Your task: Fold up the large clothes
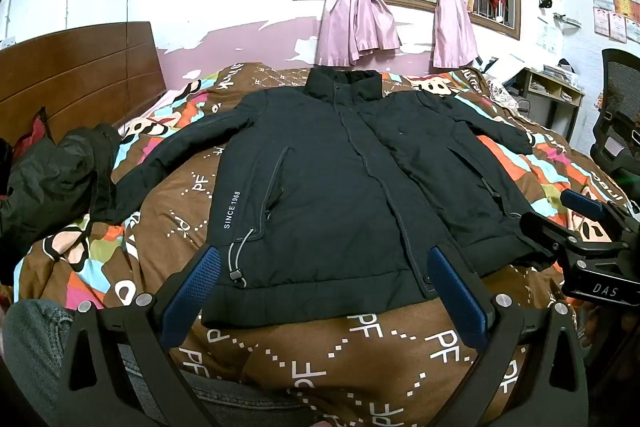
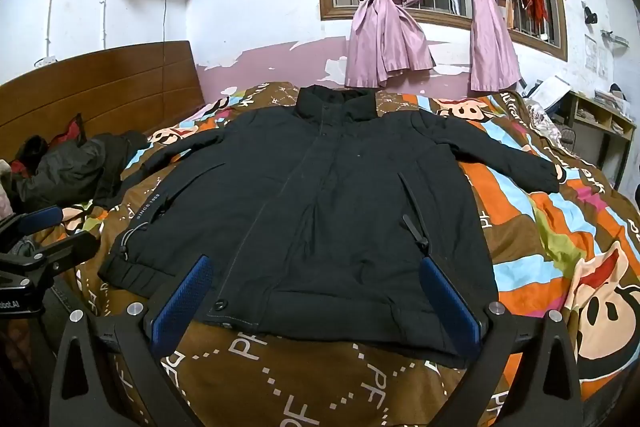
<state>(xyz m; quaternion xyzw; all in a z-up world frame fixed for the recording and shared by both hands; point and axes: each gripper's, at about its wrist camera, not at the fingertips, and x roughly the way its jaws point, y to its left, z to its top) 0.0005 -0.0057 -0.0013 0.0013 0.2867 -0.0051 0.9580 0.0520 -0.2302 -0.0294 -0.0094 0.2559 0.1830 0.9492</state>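
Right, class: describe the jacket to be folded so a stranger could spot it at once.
Find the bed with the brown patterned cover. The black jacket lies flat across its middle, sleeves spread. Unlike the crumpled dark garment near the headboard, it bears white "SINCE 1968" lettering.

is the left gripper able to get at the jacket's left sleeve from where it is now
Probably yes. The left gripper hangs open over the jacket hem, and the sleeve lies flat on the bedspread with nothing on it; the dark clothes pile only borders the cuff.

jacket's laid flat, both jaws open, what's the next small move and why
Probably bring the left gripper to the jacket's left sleeve to fold it inward: the jacket lies flat, front up, sleeves spread, and both grippers hover open, holding nothing.
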